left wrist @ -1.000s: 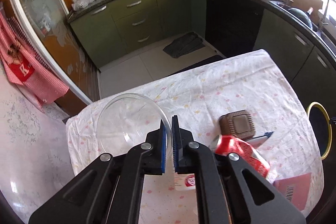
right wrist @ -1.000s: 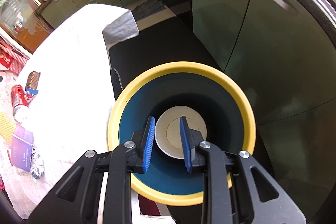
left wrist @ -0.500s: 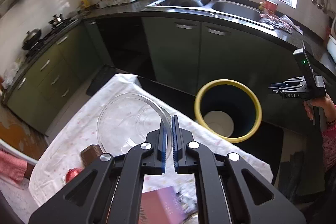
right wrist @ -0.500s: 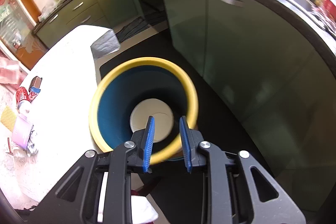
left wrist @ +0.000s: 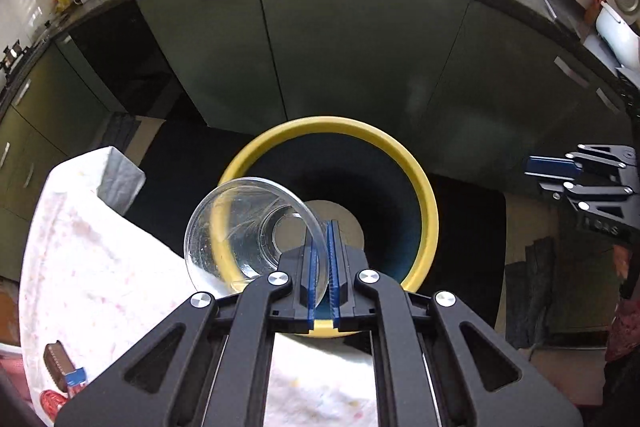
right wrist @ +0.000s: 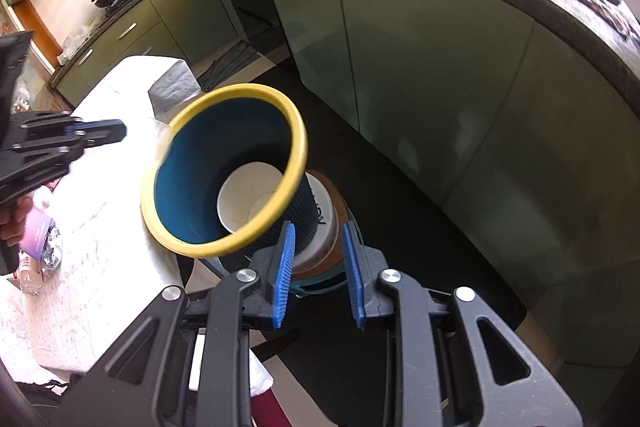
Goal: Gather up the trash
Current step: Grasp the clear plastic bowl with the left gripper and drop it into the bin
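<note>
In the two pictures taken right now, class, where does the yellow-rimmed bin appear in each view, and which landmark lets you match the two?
Left wrist view: the yellow-rimmed bin fills the centre, seen from above, partly behind the clear glass bowl held by the left gripper.
Right wrist view: it sits left of centre, just above the right gripper.
Shared landmark: the white paper cup lying at the bin's bottom.
</note>
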